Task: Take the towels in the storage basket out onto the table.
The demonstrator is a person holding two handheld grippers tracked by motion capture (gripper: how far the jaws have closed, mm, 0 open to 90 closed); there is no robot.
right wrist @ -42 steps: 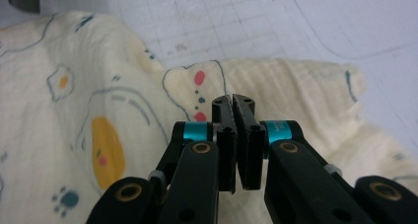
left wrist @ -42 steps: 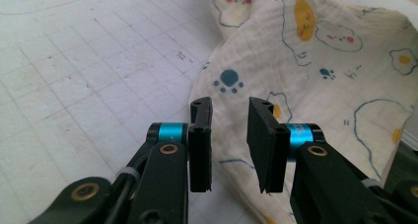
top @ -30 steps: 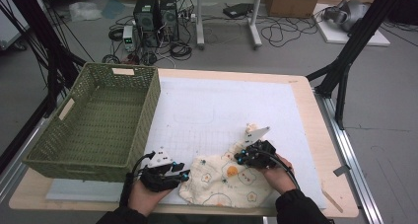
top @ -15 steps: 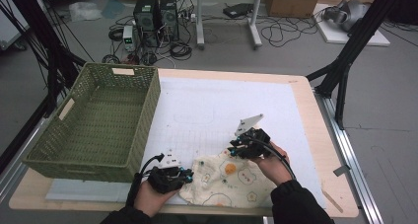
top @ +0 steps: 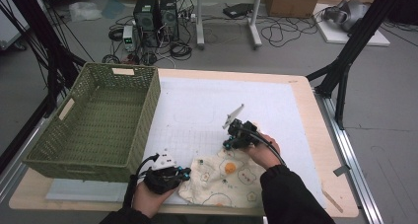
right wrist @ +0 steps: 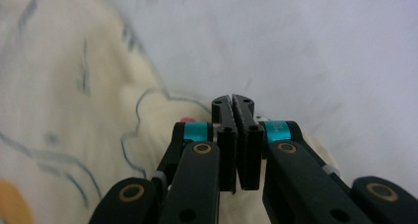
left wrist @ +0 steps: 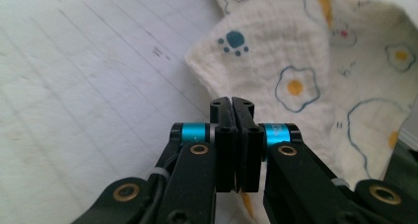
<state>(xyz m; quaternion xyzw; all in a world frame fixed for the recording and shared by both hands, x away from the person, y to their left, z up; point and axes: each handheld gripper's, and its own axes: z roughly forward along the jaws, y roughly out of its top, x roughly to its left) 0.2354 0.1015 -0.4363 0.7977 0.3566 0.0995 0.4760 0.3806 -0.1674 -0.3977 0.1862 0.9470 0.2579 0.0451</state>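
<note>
A cream cloth (top: 217, 184) printed with fried eggs and a blue paw lies rumpled on the white mat near the table's front edge. My left gripper (top: 186, 173) sits at the cloth's left edge. In the left gripper view its jaws have just been closing and stand together (left wrist: 231, 103), with the edge of the cloth (left wrist: 296, 51) running in between them. My right gripper (top: 227, 145) is at the cloth's far edge. Its jaws (right wrist: 232, 99) have also just been closing and are pressed together, and the cloth (right wrist: 64, 86) bunches on both sides of them.
A green woven basket (top: 148, 93) stands on the left of the table, empty inside. The white mat (top: 207, 105) covers most of the wooden tabletop (top: 325, 150). Computers, cables and black frame legs are on the floor beyond the far edge.
My right gripper has travelled left and away from the front edge, along the cloth's far edge. The cloth now lies lower and more spread out. My left hand has stayed put.
</note>
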